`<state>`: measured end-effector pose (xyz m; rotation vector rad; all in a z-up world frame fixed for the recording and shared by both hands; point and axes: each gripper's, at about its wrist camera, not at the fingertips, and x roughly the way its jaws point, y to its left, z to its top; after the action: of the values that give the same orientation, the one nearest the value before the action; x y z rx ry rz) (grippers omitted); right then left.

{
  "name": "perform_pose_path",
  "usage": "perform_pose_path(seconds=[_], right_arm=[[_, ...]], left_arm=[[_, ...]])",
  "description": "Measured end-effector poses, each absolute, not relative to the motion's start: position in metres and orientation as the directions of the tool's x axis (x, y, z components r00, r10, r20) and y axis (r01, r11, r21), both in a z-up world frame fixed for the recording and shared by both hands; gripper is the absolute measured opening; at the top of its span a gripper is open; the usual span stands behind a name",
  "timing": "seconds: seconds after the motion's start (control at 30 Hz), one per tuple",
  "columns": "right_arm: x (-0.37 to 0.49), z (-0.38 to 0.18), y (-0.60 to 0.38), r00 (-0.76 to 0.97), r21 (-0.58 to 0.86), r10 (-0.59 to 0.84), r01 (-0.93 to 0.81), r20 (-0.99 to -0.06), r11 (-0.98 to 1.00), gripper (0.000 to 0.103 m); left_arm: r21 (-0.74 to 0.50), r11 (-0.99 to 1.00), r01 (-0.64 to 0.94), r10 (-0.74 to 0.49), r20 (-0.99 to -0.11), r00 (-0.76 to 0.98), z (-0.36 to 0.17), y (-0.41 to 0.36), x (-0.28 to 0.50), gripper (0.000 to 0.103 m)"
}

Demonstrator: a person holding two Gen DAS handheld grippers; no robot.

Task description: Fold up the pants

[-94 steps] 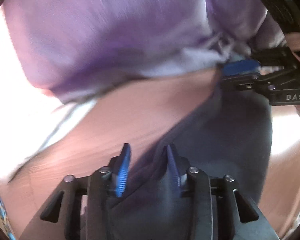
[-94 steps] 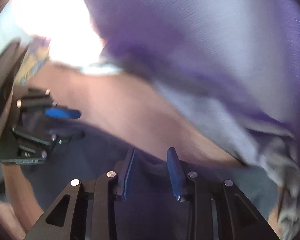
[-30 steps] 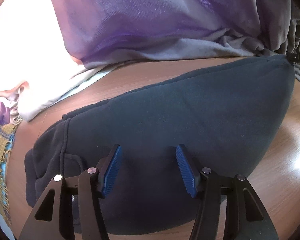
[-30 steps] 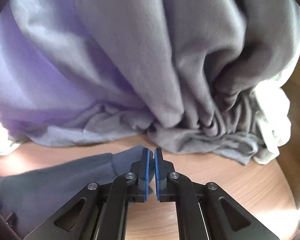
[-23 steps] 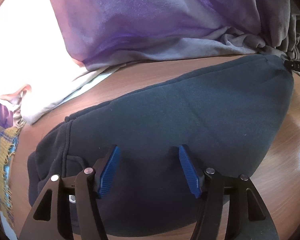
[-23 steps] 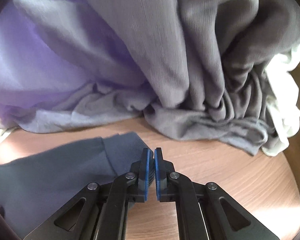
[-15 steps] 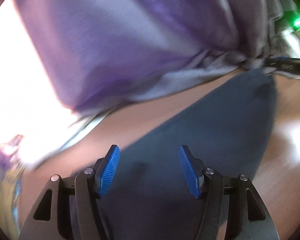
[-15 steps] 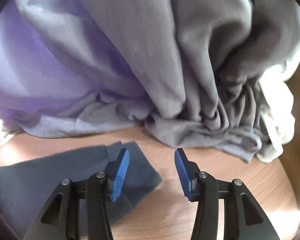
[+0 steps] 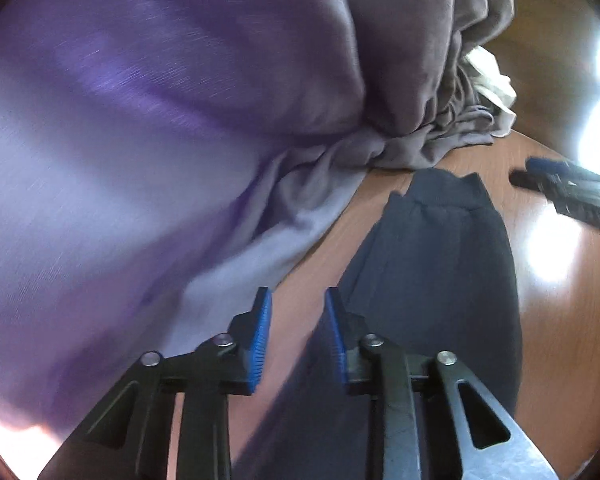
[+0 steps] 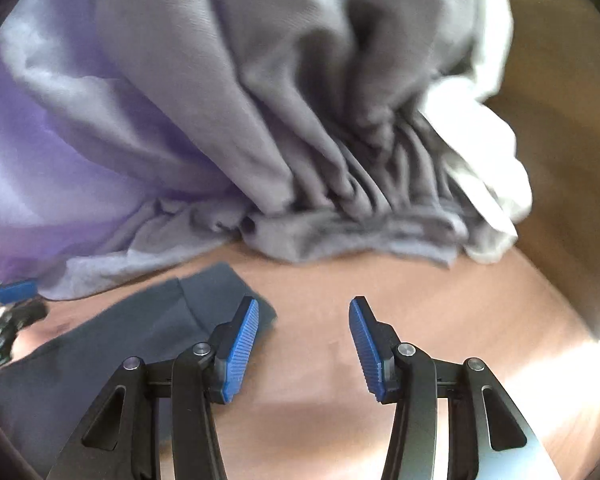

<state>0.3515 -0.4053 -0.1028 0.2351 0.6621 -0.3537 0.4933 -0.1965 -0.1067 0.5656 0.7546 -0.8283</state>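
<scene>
The dark grey pants [image 9: 432, 264] lie folded flat on the wooden table, their ribbed cuff end pointing toward the heap of clothes. My left gripper [image 9: 298, 320] is open and empty, hovering over the pants' far edge beside the purple cloth. My right gripper [image 10: 302, 340] is wide open and empty, just right of the pants' cuff corner [image 10: 224, 292]. The right gripper also shows in the left wrist view [image 9: 560, 184], and the left gripper shows at the left edge of the right wrist view [image 10: 8, 300].
A large heap of purple [image 9: 148, 112] and grey cloth [image 10: 320, 120] fills the back, close to the pants. A white garment [image 10: 488, 184] lies at the heap's right end. Bare wooden table [image 10: 440, 312] lies to the right of the pants.
My right gripper opened and let go of the pants' cuff, which now lies on the table. My left gripper swung toward the cuff end and its jaws narrowed.
</scene>
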Motion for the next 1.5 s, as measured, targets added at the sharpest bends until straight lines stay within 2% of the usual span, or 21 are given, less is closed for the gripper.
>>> perform_pose_path(seconds=[0.1, 0.23, 0.43, 0.6, 0.67, 0.9, 1.1, 1.13, 1.17, 1.2, 1.3, 1.5], right_arm=[[0.343, -0.118, -0.401, 0.706, 0.100, -0.262, 0.427, -0.658, 0.899, 0.048], [0.344, -0.139, -0.402, 0.700, 0.209, -0.151, 0.402, -0.698, 0.892, 0.042], [0.355, -0.151, -0.405, 0.724, 0.285, -0.091, 0.380, -0.684, 0.880, 0.038], [0.365, -0.159, -0.406, 0.734, 0.333, -0.045, 0.361, -0.678, 0.871, 0.038], [0.366, -0.161, -0.406, 0.750, 0.375, -0.012, 0.344, -0.661, 0.861, 0.038], [0.371, -0.162, -0.406, 0.795, 0.487, 0.074, 0.292, -0.602, 0.823, 0.038], [0.384, -0.168, -0.401, 0.773, 0.472, 0.082, 0.297, -0.629, 0.830, 0.038], [0.386, -0.168, -0.397, 0.770, 0.457, 0.072, 0.297, -0.634, 0.838, 0.032], [0.387, -0.168, -0.395, 0.766, 0.443, 0.065, 0.297, -0.639, 0.846, 0.014], [0.388, -0.169, -0.394, 0.764, 0.433, 0.063, 0.294, -0.642, 0.852, 0.009], [0.377, -0.167, -0.395, 0.779, 0.438, 0.039, 0.310, -0.626, 0.844, 0.008], [0.334, -0.152, -0.400, 0.809, 0.414, -0.009, 0.311, -0.588, 0.856, 0.007]], left_arm=[[0.118, 0.513, 0.850, -0.467, -0.792, 0.392, -0.117, -0.227, 0.509, 0.017], [0.036, 0.451, 0.892, -0.505, -0.813, 0.289, -0.129, -0.254, 0.518, 0.015], [-0.016, 0.423, 0.906, -0.523, -0.821, 0.230, -0.143, -0.287, 0.528, 0.013], [-0.109, 0.397, 0.911, -0.521, -0.844, 0.126, -0.153, -0.304, 0.539, 0.009], [-0.158, 0.368, 0.916, -0.537, -0.841, 0.071, -0.152, -0.306, 0.541, 0.006], [-0.251, 0.341, 0.906, -0.530, -0.847, -0.035, -0.157, -0.310, 0.548, 0.007], [-0.288, 0.331, 0.899, -0.511, -0.855, -0.086, -0.164, -0.310, 0.556, 0.016], [-0.286, 0.331, 0.899, -0.504, -0.859, -0.088, -0.165, -0.310, 0.557, 0.019], [-0.272, 0.336, 0.902, -0.498, -0.864, -0.076, -0.165, -0.312, 0.557, 0.028], [-0.259, 0.338, 0.905, -0.496, -0.866, -0.063, -0.164, -0.312, 0.556, 0.033], [-0.276, 0.302, 0.913, -0.493, -0.864, -0.098, -0.163, -0.316, 0.548, 0.038], [-0.303, 0.146, 0.942, -0.470, -0.859, -0.203, -0.159, -0.337, 0.501, 0.039]])
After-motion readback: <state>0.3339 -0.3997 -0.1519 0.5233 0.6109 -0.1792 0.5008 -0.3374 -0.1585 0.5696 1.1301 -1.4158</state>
